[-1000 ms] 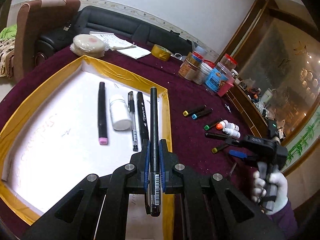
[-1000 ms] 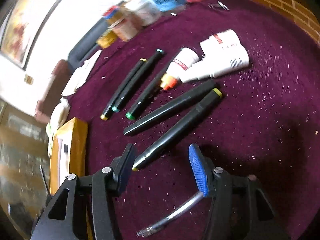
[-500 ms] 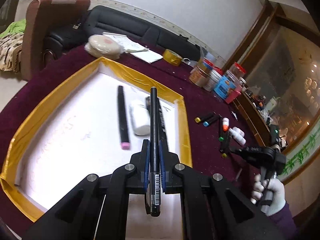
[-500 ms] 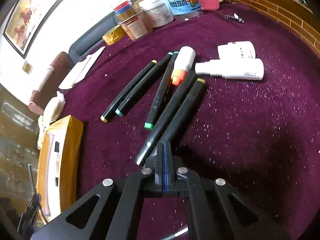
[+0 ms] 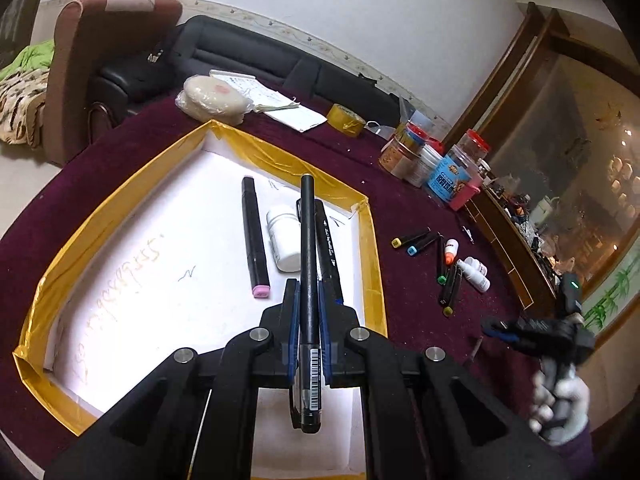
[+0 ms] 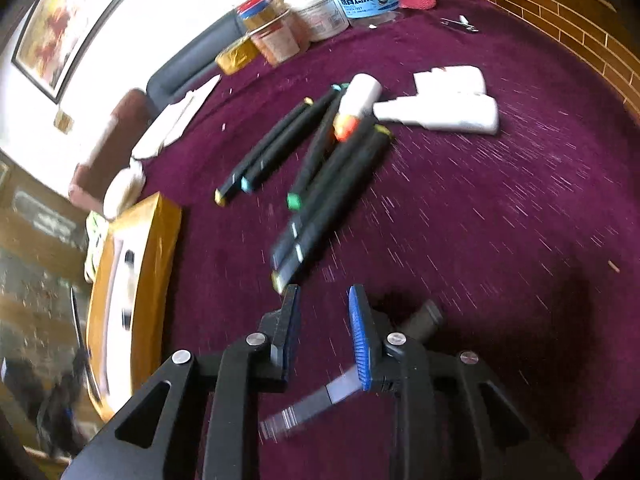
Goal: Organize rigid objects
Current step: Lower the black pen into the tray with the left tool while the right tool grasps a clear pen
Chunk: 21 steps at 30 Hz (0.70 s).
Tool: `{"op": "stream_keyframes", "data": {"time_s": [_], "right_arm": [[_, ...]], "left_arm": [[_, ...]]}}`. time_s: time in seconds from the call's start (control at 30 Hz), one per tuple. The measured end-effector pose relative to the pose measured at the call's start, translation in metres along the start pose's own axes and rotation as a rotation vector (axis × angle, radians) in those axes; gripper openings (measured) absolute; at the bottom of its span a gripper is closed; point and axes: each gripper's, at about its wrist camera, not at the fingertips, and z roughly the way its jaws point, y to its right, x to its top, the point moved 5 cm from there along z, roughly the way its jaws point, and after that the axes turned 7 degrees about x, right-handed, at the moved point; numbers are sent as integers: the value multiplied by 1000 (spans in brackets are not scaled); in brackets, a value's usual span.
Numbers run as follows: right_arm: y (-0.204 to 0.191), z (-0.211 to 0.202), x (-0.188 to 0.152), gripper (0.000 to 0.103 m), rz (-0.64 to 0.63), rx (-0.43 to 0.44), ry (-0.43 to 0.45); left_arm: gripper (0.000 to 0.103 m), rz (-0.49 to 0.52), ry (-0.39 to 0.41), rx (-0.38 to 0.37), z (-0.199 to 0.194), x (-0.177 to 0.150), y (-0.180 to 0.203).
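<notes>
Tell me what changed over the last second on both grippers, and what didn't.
The right gripper closed beside the marker pile, nudging two markers closer together, then its jaws have just been opening again with nothing between them. The left gripper stayed shut on the black pen above the yellow-edged tray. The pink-tipped marker and white bottle in the tray kept their places.

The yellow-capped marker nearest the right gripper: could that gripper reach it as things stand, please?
Probably yes. The right gripper, jaws just reopened and empty, points at the yellow-capped marker's near end, with only bare cloth between; a neighbouring marker lies tight beside it.
</notes>
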Motion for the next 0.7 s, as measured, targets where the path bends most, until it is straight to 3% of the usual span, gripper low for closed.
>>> {"op": "stream_keyframes", "data": {"time_s": [0.03,0.13,0.3,0.43,0.5,0.57,0.63,0.7], "right_arm": [[1,-9,-8,24,2,9,-4],[1,-22,-28,42,10,8,-17],[4,10,-24,43,64,-9,-28],[-16,34,-28,45,-127,-176,-20],[-23,39,-34,40,-208,-238,-9],[-21,39,-33,16,-231,-256,24],[-10,36,-27,8,-180,-206,25],[-2,33,-23,8,-120,-135,14]], "left_arm": [[7,-1,1,-1,1,1,-1],[7,-14,-6,-15,7,3,-1],[7,3,-21,-30,11,-2,6],[7,-9,-15,-2,6,0,-4],[7,-25,-13,19,6,2,-13],[7,-36,-18,30,9,3,-18],[7,-43,-31,38,13,3,-22],[7,-40,-39,38,15,3,-22]]}}
